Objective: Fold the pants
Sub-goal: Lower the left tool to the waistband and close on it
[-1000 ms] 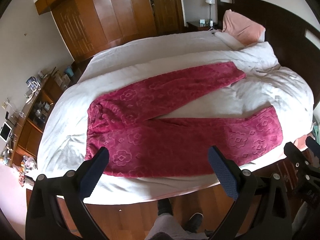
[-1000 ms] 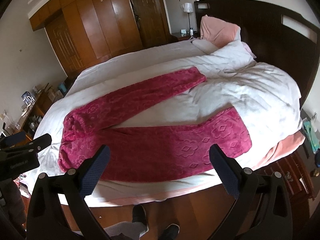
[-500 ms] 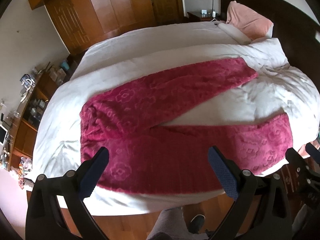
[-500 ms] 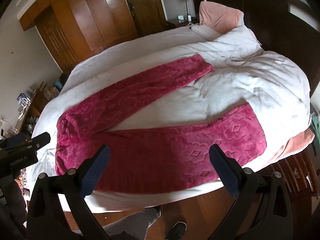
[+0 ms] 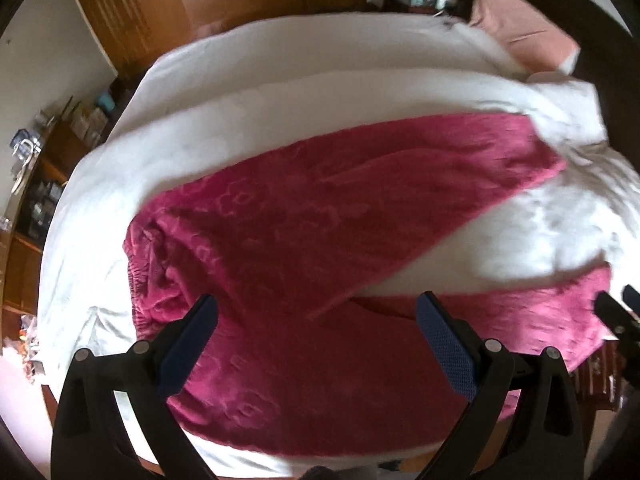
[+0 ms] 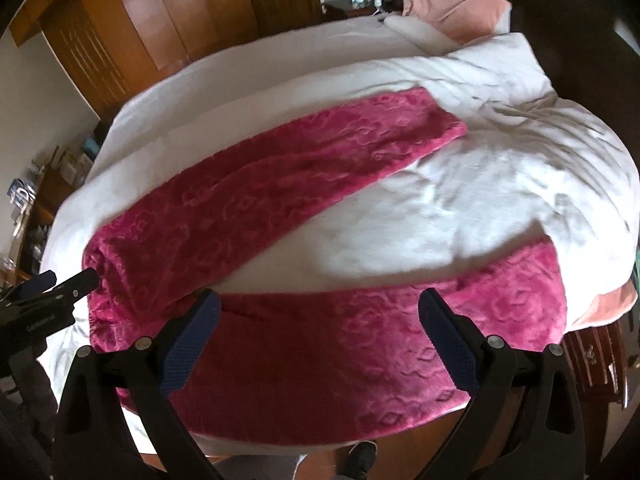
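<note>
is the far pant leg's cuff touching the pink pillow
Apart. In the right wrist view the far leg's cuff ends on the white duvet, with bare duvet between it and the pink pillow.

Counted on inspection: 1 pr pants [image 6: 304, 216], magenta fleece, 2 legs. 1 bed [image 6: 460, 208] w/ white duvet. 1 pink pillow [image 6: 452, 4]. 2 claws: left claw [image 5: 316, 332], right claw [image 6: 320, 324], 2 fingers ea. 1 wardrobe [image 6: 160, 12].
</note>
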Tool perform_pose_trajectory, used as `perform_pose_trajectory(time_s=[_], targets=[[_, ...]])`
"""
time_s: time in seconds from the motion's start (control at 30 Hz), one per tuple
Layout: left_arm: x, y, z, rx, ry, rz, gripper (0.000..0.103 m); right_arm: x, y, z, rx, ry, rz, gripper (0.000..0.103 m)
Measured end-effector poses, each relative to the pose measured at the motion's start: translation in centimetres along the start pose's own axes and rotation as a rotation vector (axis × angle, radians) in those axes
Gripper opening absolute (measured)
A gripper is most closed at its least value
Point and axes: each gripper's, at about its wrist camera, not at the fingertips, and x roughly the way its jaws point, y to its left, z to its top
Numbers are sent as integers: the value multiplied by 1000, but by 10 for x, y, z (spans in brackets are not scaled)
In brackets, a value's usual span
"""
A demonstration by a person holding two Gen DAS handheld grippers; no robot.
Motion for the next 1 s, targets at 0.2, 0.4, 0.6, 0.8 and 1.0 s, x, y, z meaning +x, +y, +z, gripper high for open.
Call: perform_pose_trajectory(time_s=[0.2, 0.4, 0.6, 0.8, 1.0], targets=[[74, 59, 24, -50, 79, 89, 98, 53, 28, 15, -24, 101, -9, 100], [132, 129, 47, -124, 107, 150, 98, 91, 45, 18, -54, 180, -15, 100], [185, 210, 65, -208, 127, 194, 98, 120, 53, 14, -67, 257, -31, 100], [233, 267, 78, -199, 142, 211, 98, 138, 61, 13, -90, 301, -38, 100], [274, 293, 87, -163, 172, 145, 98, 148, 64, 13, -93, 325, -46, 100]])
